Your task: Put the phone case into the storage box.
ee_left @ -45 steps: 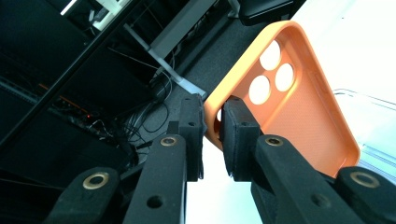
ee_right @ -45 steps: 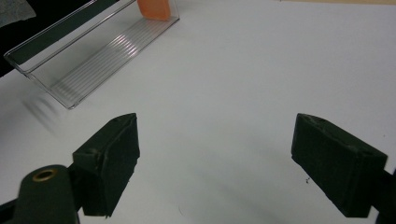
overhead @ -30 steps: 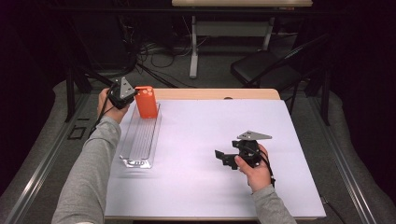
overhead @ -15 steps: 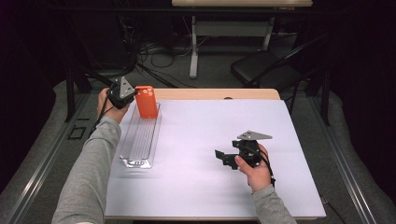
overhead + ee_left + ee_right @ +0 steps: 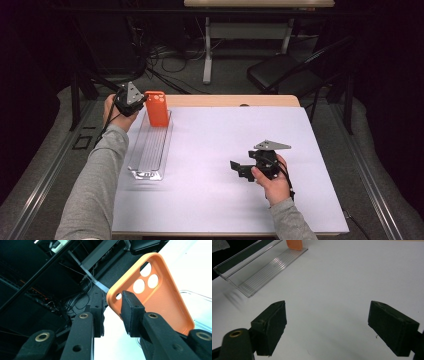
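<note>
My left gripper [image 5: 112, 312] jaws have just been opening off the orange phone case [image 5: 157, 108], rim between them; light, flexible, slippery; regrip the rim; right gripper [image 5: 327, 322] spread, empty.

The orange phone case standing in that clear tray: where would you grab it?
Pinch the orange phone case by its thin top rim beside the camera holes, coming from the left as the left gripper does: it stands upright in the clear tray, so that edge is free.

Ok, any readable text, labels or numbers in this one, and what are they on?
None can be read.
Tray: a dark patch at its near end in the high view, too small and blurred to read.
Orange phone case: no lettering on the side shown in the left gripper view.
</note>
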